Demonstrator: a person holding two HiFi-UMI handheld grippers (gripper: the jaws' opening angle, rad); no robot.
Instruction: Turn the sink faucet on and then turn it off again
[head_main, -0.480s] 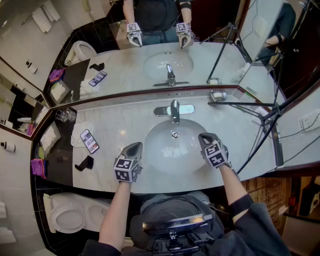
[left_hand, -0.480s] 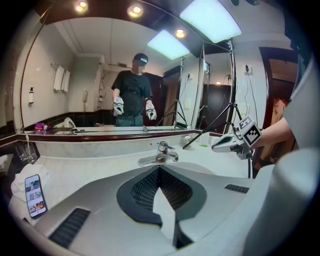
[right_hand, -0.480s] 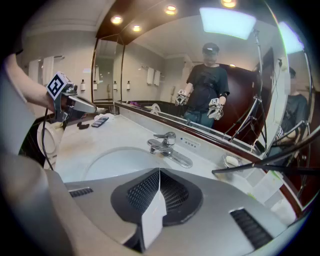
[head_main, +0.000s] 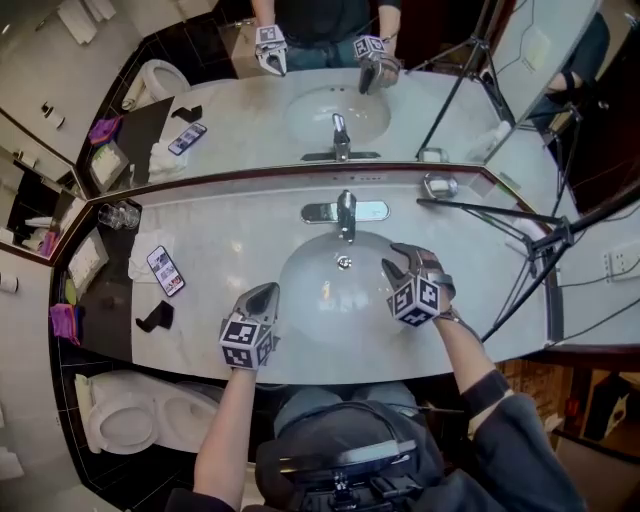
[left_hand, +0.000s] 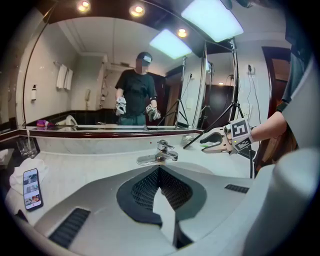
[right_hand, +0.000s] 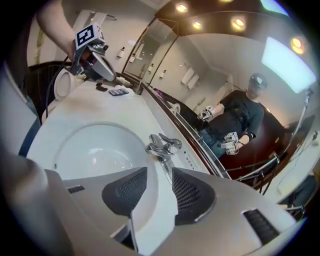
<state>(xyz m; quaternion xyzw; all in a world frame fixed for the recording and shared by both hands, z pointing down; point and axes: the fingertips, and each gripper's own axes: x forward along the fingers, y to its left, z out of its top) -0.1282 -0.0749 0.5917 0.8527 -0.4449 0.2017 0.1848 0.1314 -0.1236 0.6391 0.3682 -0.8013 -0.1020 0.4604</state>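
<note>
The task is at its opening step, by my reading: no water shows at the spout or in the basin, and neither gripper touches the faucet, so turning it on is not yet done.

At the far left of the marble surface (head_main: 230, 235) stand what look like two drinking glasses (head_main: 120, 215). Next come one smartphone (head_main: 165, 270), lying face up on a white cloth (head_main: 140, 262), and one small black object (head_main: 155, 317) that I cannot identify. Below the surface's left end is one toilet (head_main: 125, 425).

The left gripper (head_main: 262, 295) hangs over the near rim of the one basin (head_main: 300, 290). Its jaws are drawn together at the tips, with nothing between them, and it looks set to stay out of the job.

The one faucet (head_main: 345, 213), a chrome single-lever mixer, sits on the surface's back edge, centred behind the basin, with its lever lying low.

The right gripper (head_main: 397, 262) is over the basin's right side and points at the faucet. Its jaws are spread and empty, and its own view frames the lever in the gap beyond them, still apart from it.

The next move probably falls to the right gripper: reach across the basin, get a jaw under or around the lever, and lift it. The jaws need little squeeze, but the aim must be careful, since polished chrome is likely to be slippery.

Further right are one soap dish (head_main: 437, 186) and one black tripod (head_main: 540, 240) leaning across the corner. That makes two grippers in all.
</note>
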